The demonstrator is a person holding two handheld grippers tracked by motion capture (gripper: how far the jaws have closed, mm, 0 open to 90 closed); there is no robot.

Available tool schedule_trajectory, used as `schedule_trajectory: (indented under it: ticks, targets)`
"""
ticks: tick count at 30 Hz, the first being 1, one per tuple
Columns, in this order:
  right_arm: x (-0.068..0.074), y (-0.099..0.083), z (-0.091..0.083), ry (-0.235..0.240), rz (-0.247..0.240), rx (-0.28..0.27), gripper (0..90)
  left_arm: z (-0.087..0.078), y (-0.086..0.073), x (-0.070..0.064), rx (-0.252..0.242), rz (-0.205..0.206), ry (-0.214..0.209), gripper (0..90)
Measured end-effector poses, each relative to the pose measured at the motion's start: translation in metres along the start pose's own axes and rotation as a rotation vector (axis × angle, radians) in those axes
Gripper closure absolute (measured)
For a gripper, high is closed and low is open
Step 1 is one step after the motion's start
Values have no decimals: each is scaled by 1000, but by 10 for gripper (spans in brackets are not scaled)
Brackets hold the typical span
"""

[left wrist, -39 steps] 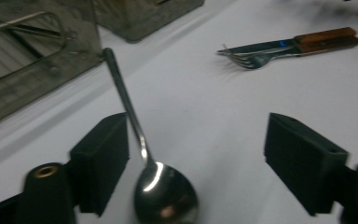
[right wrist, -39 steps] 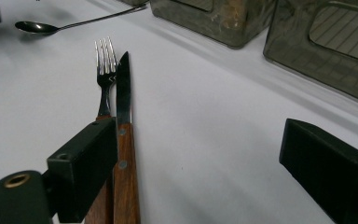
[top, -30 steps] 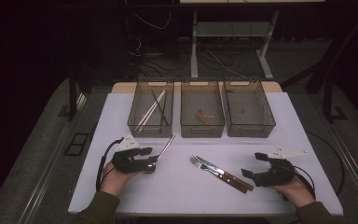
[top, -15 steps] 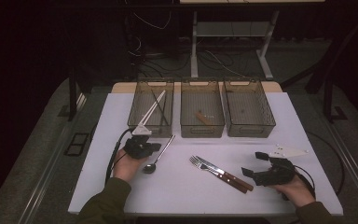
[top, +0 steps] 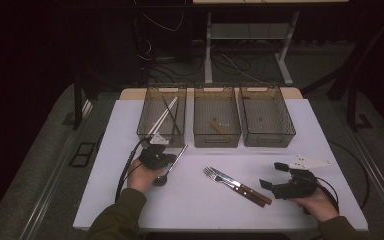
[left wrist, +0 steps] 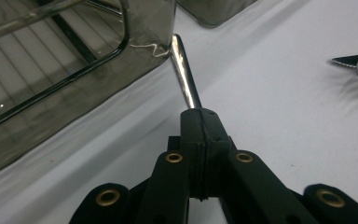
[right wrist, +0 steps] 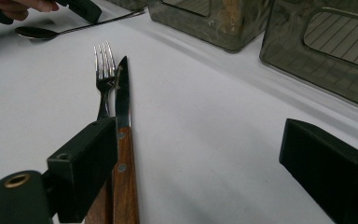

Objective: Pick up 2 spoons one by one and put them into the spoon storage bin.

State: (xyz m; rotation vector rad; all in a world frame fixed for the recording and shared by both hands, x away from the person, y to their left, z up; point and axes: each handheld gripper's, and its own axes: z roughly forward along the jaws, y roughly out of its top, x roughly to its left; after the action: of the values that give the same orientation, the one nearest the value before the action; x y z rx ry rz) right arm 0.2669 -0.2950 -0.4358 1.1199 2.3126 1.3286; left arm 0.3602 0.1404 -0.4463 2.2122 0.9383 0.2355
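Note:
A metal spoon (top: pixel 159 180) lies on the white table (top: pixel 130 125), its handle (left wrist: pixel 184 70) reaching to the near corner of the left bin (top: pixel 162 130). My left gripper (top: pixel 171 160) is shut on that handle, jaws pressed together in the left gripper view (left wrist: pixel 200 119). A fork (top: pixel 214 175) and a wood-handled knife (top: pixel 237 184) lie side by side at mid-table. My right gripper (top: pixel 272 176) stands open just right of their handles; in the right gripper view (right wrist: pixel 200 140) its left jaw sits beside the knife (right wrist: pixel 122 93) and the fork (right wrist: pixel 103 65).
Three smoky clear bins stand in a row at the back: the left bin holds long thin utensils (top: pixel 164 116), the middle bin (top: pixel 216 140) a small wooden piece, and the right bin (top: pixel 267 140) looks bare. Cables trail from both grippers.
My left gripper has moved forward, away from the person and toward the left bin, and now sits shut on the spoon's handle. The right gripper has barely shifted.

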Motion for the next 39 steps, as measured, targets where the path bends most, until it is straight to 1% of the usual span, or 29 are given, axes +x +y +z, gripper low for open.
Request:
schedule_trajectory:
  ticks: [2,7,14,17,22,23,24,25,26,27,30,35,38,39]
  targets:
    - [0,0,0,1,1,-1,119,1,1,-1,3,12,-4,892]
    - [1,0,1,6,-8,4,119,1,1,-2,2,12,-19,892]
    - [1,0,2,6,-9,7,119,2,2,-7,16,54,-39,892]
    - [2,0,3,10,-14,7,119,3,3,-9,18,58,-50,893]
    - [3,0,3,12,-16,11,119,3,5,-13,33,92,-62,893]
    - [3,0,3,12,-16,10,119,3,5,-14,44,101,-63,893]
    - [3,0,3,12,-15,9,119,3,6,-16,42,102,-65,893]
    - [2,0,3,12,-15,9,119,4,6,-16,46,112,-68,894]
    - [2,0,3,12,-16,9,120,4,7,-18,47,110,-70,894]
    - [2,0,3,11,-17,10,119,4,7,-18,50,120,-74,893]
    - [2,0,3,9,-19,9,119,5,7,-21,54,140,-90,894]
    - [2,0,3,6,-22,14,120,5,9,-26,76,175,-119,895]
    - [2,0,3,5,-23,15,120,5,10,-30,88,185,-134,895]
    - [2,0,3,4,-22,15,120,5,10,-31,86,180,-134,895]
